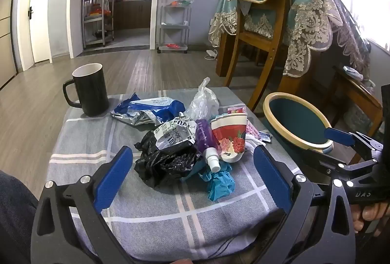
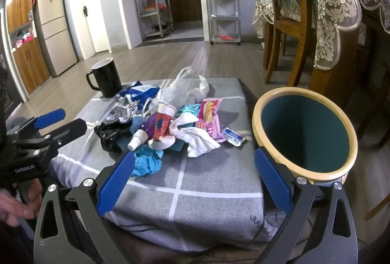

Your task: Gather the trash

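Both my left tongs (image 1: 192, 173) and right tongs (image 2: 193, 176) gape wide, holding nothing. The trash heap (image 1: 192, 139) lies on the bench (image 2: 209, 193) just ahead of them. One black mug (image 1: 91, 91) stands beyond it to the left; one open bin (image 2: 304, 137) sits beside my right tongs.

Left wrist view: low, close behind own blue-padded left gripper (image 1: 192, 167), facing forward over grey checked cloth surface (image 1: 80, 142) toward doorway in upper left of frame. Right wrist view: similar height, behind blue-padded right gripper (image 2: 193, 170), set further right, facing same way. Shared: heap of mixed litter (image 1: 190, 139) mid-frame, black mug with white inside (image 1: 87, 91) beyond, round cream-rimmed green bin (image 2: 304, 134) at right. Each view catches other gripper at frame edge.
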A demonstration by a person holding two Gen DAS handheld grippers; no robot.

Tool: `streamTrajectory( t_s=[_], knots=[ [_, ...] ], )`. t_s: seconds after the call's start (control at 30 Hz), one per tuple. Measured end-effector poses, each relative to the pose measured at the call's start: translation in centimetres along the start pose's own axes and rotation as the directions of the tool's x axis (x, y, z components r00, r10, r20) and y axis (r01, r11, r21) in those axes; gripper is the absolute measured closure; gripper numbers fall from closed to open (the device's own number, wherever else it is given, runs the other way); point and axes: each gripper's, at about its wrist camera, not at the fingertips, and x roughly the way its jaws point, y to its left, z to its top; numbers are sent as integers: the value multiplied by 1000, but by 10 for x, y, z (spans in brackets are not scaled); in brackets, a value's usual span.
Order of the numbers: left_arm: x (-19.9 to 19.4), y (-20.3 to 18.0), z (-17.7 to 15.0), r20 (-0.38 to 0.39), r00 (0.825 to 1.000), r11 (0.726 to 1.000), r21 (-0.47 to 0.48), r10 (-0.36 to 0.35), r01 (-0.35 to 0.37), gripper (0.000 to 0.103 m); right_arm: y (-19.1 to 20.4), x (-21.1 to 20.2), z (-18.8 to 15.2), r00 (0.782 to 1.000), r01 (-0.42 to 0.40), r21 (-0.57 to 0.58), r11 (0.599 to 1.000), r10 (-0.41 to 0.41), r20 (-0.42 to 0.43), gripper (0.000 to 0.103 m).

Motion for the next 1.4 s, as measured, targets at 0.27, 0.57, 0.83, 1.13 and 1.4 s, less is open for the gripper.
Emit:
streamTrajectory(
  t_s=[0.27, 0.57, 0.83, 1.13, 1.4],
  knots=[
    [0, 0, 0, -3, 1000, 1000, 0, 0, 0, 6, 0, 0, 0, 1000, 0, 0, 1000, 0, 0, 5],
    [0, 0, 0, -2, 1000, 1000, 1, -1, 1, 6, 0, 0, 0, 1000, 0, 0, 1000, 0, -1, 5],
    [0, 0, -1, -1, 1000, 1000, -4, 5, -5, 6, 1, 0, -1, 1000, 0, 0, 1000, 0, -3, 5],
    [3, 2, -2, -11, 1000, 1000, -6, 19, -19, 6, 1, 2, -1, 1000, 0, 0, 1000, 0, -4, 5],
    [3, 3, -1, -19, 999, 999, -11, 33, -34, 6, 1, 2, -1, 1000, 0, 1, 1000, 0, -3, 5]
  ],
)
